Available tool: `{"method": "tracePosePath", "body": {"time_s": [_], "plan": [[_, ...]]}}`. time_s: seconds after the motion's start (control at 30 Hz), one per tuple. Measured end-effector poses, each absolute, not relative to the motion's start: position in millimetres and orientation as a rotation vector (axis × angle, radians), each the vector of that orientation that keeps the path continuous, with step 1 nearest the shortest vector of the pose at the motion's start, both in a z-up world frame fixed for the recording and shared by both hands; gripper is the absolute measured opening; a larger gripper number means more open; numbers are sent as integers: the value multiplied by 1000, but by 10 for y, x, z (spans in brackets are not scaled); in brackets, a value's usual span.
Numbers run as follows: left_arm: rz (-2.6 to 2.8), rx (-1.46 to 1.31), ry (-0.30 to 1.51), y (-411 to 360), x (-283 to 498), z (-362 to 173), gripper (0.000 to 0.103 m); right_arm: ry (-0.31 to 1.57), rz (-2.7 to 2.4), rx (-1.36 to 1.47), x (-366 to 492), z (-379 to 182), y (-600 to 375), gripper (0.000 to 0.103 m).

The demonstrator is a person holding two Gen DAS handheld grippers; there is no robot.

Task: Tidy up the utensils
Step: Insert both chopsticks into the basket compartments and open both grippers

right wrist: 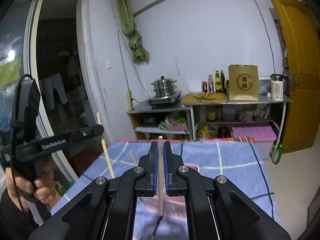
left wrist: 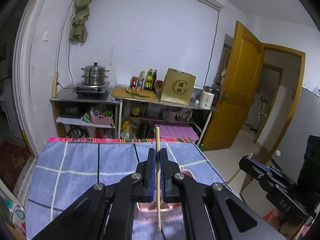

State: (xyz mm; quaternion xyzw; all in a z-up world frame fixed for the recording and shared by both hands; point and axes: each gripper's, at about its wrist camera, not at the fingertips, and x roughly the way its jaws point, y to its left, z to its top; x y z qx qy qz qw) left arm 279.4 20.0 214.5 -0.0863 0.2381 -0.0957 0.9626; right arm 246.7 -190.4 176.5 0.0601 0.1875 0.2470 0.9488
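Left claw (left wrist: 157,156): clenched on a pale wooden chopstick (left wrist: 158,140). The stick stands nearly upright between the blue pads; its top pokes above the fingertips and its lower end hangs below the claw, over the pink basket (left wrist: 144,213).

Right claw (right wrist: 160,150): clenched on a second chopstick (right wrist: 160,172), also held upright, top end just clear of the fingertips, lower end above the same pink basket (right wrist: 174,202). In the left wrist view the right claw (left wrist: 247,159) shows to the right of the basket, off the edge of the cloth, with its stick slanting down from it.

In the right wrist view the left claw (right wrist: 101,128) sits to the left of the basket, held by a hand (right wrist: 30,186) wrapped around its black handle; its chopstick (right wrist: 106,150) slants across in front of the dark doorway.

Pink basket: rests on the blue checked cloth (left wrist: 80,170) that covers the tabletop, directly under both claws. One more stick (right wrist: 132,158) lies on the cloth just left of the basket, and another tip (right wrist: 139,237) shows at the near edge of the right wrist view.

Beyond the basket, past the far edge of the cloth: steel shelving against the wall carrying a steamer pot (left wrist: 95,75) on a burner, a cutting board (left wrist: 134,95), bottles (left wrist: 148,80), a gold paper bag (left wrist: 178,87) and a white kettle (left wrist: 208,98). A yellow door (left wrist: 238,92) stands open further right of the basket.
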Motion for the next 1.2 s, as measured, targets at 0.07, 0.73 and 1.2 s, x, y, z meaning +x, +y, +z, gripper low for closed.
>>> {"method": "tracePosePath", "body": {"time_s": [0.07, 0.73, 1.2], "plan": [[-187, -173, 475, 192, 2879, 2141, 4, 374, 504, 139, 2546, 1781, -1889, 5], [-144, -187, 466, 266, 3363, 1566, 4, 436, 524, 183, 3070, 1311, -1641, 5], [-158, -181, 531, 223, 3321, 1181, 4, 550, 516, 149, 3097, 917, -1573, 5]]}}
